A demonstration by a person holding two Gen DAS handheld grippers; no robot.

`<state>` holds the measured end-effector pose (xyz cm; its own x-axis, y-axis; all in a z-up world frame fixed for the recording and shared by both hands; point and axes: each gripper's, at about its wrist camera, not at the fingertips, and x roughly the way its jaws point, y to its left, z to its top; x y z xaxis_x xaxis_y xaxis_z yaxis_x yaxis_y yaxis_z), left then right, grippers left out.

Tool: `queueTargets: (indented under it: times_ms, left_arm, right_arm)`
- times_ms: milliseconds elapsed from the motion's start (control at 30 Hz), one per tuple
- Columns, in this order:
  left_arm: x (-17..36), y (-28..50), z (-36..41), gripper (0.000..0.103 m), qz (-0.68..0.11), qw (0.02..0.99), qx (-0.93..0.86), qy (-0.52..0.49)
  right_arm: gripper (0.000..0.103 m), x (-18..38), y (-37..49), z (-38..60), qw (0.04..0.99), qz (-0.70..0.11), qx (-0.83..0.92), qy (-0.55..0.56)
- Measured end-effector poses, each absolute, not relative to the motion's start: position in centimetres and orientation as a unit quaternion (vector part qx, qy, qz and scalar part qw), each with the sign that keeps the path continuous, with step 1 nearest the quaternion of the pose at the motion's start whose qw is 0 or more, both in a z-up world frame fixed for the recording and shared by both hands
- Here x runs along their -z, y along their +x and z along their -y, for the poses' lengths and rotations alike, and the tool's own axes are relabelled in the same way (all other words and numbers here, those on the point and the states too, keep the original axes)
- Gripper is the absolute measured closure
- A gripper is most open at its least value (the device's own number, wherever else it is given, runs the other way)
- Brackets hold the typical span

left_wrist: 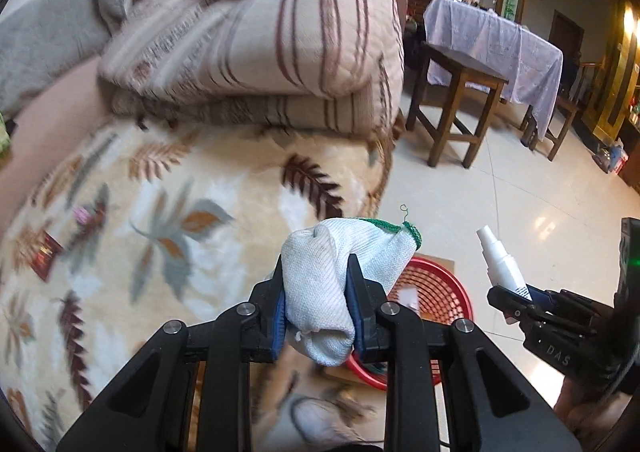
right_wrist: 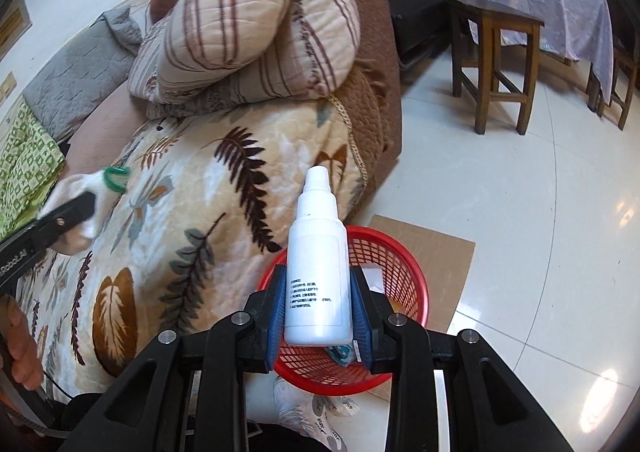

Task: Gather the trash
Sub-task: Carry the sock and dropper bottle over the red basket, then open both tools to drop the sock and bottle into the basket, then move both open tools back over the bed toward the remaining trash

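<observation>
Basket (right_wrist: 404,252) sat red below my right gripper (right_wrist: 319,316) pinching a white bottle (right_wrist: 318,272); my left gripper (left_wrist: 319,308) beside it clamped a glove (left_wrist: 332,276).

A crumpled white knitted glove with a green cuff (left_wrist: 332,284) is pinched at its middle, cuff end up and to the right, above the leaf-patterned blanket's edge. A white plastic spray bottle with a printed label (right_wrist: 318,272) stands upright, nozzle up, clamped by its lower body over the round red plastic mesh basket (right_wrist: 404,264), which sits on a cardboard sheet on the floor and holds a few scraps.
</observation>
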<state>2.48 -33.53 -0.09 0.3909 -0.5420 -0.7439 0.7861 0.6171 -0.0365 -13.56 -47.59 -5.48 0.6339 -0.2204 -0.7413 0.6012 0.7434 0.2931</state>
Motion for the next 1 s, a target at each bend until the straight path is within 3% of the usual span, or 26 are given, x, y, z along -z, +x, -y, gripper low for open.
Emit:
queueTargets:
  times_ms: [400,500,567,667,900,1000]
  left_arm:
    - [5.3,1.3,36.4,0.077,-0.425,0.791,0.404,0.175]
    - [5.8,0.9,36.7,0.065,-0.423,0.785,0.415,0.18]
    - [5.6,0.7,36.6,0.043,-0.418,0.784,0.424,0.176]
    - [4.9,0.5,36.3,0.04,-0.403,0.792,0.422,0.178]
    - [0.3,1.1,32.2,0.039,-0.329,0.85,0.378,0.162]
    - [-2.3,2.2,29.0,0.028,-0.287,0.884,0.334,0.155]
  right_arm:
    - [0.07,7.4,-13.7,49.3,0.855,-0.376,0.234,0.271]
    - [0.07,8.2,-13.0,49.5,0.851,-0.386,0.229,0.273]
    - [0.069,8.6,-12.4,49.5,0.849,-0.395,0.227,0.268]
    - [0.044,8.5,-12.7,50.2,0.845,-0.39,0.247,0.271]
    - [0.042,5.5,-14.0,49.5,0.861,-0.364,0.257,0.244]
    - [0.042,3.8,-13.6,47.8,0.875,-0.352,0.25,0.22]
